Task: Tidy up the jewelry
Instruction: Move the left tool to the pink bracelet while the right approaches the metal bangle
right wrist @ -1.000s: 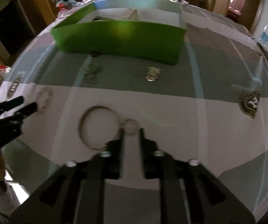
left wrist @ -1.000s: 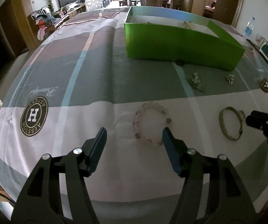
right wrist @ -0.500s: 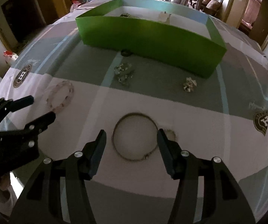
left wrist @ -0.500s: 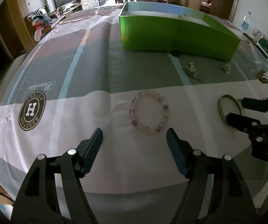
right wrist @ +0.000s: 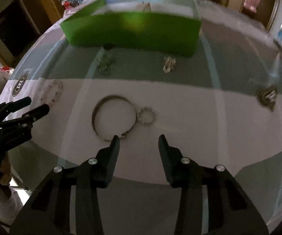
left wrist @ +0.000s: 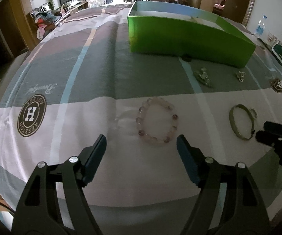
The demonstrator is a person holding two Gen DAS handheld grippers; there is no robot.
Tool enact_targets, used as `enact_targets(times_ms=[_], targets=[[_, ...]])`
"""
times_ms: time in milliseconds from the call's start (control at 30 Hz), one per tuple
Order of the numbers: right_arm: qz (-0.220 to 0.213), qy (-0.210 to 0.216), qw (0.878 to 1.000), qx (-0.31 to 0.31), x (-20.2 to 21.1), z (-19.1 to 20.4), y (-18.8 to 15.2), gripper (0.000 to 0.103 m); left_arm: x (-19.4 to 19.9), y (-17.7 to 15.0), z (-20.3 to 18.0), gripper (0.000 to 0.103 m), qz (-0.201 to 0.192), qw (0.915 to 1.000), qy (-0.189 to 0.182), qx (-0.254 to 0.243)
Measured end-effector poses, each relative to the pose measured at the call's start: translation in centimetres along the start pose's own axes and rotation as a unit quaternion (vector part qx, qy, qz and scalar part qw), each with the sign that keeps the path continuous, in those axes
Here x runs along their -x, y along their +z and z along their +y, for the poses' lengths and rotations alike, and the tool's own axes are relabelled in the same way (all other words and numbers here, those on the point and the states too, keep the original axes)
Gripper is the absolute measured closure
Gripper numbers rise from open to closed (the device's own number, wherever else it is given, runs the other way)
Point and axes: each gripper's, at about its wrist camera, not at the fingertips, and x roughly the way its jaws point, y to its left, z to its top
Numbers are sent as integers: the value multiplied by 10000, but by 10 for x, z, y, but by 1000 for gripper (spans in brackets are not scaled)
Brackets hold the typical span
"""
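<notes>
A pale bead bracelet [left wrist: 141,120] lies on the cloth just ahead of my left gripper [left wrist: 141,139], nearer its right finger. Those jaws are opening and the pads touch nothing. A thin metal bangle [right wrist: 95,117] with a small toothed ring [right wrist: 146,115] beside it lies before my right gripper [right wrist: 139,137]. Its jaws are closing on bare cloth, with the bangle's clasp just off the left fingertip. The green box [left wrist: 190,37] stands open at the back. Each gripper also shows in the other's view: the right gripper [left wrist: 263,130] and the left gripper [right wrist: 36,103].
Two small silver pieces [left wrist: 202,76] [left wrist: 240,75] lie on the grey band in front of the box. A water bottle [left wrist: 260,25] stands at the far right. The table's near edge drops off just behind both grippers. A hand [right wrist: 1,174] holds the left gripper.
The left jaws have widened over the bead bracelet. The right jaws went from nearly shut to wide around the bangle, then narrower, and now sit to the right of the bangle.
</notes>
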Motion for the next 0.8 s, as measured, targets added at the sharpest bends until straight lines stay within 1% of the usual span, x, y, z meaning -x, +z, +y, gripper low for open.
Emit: enact_targets(times_ms=[67, 167, 267, 333, 400, 467, 533, 567, 600, 667, 700, 733, 800], targets=[[-4, 64, 10000, 1, -1, 0, 4, 60, -1, 0, -1, 27, 11, 10000, 10, 3], [-5, 424, 9990, -134, -7, -3, 19, 60, -2, 0, -2, 27, 47, 10000, 12, 3], [-83, 565, 9980, -260, -14, -6, 39, 60, -2, 1, -2, 26, 40, 10000, 3, 20], [-188, 463, 9981, -367, -16, -10, 47, 60, -1, 1, -1, 25, 19, 10000, 3, 28], [-190, 326, 9982, -472, -17, -13, 49, 60, 0, 1, 0, 25, -11, 10000, 9, 24], [-192, 179, 9988, -407, -14, -10, 44, 60, 1, 1, 2, 25, -33, 10000, 20, 36], [-228, -126, 9994, -236, -10, 1, 36, 60, 1, 3, 5, 25, -48, 10000, 4, 83], [-240, -199, 9994, -157, -10, 3, 33, 60, 2, 3, 6, 26, -50, 9999, -14, 104], [-249, -275, 9993, -58, -8, 7, 29, 60, 2, 4, 6, 28, -59, 9999, -40, 117], [-268, -408, 9988, 101, -7, 13, 23, 61, 1, 6, 7, 40, -77, 9998, -90, 143], [-267, -487, 9982, 221, -8, 18, 21, 61, 0, 8, 8, 50, -62, 9998, -110, 172], [-253, -546, 9976, 354, -11, 24, 19, 64, -3, 10, 9, 58, -29, 9997, -139, 222], [-385, -630, 9964, 408, -12, 29, 15, 64, -7, 14, 8, 63, -8, 9996, -130, 236]])
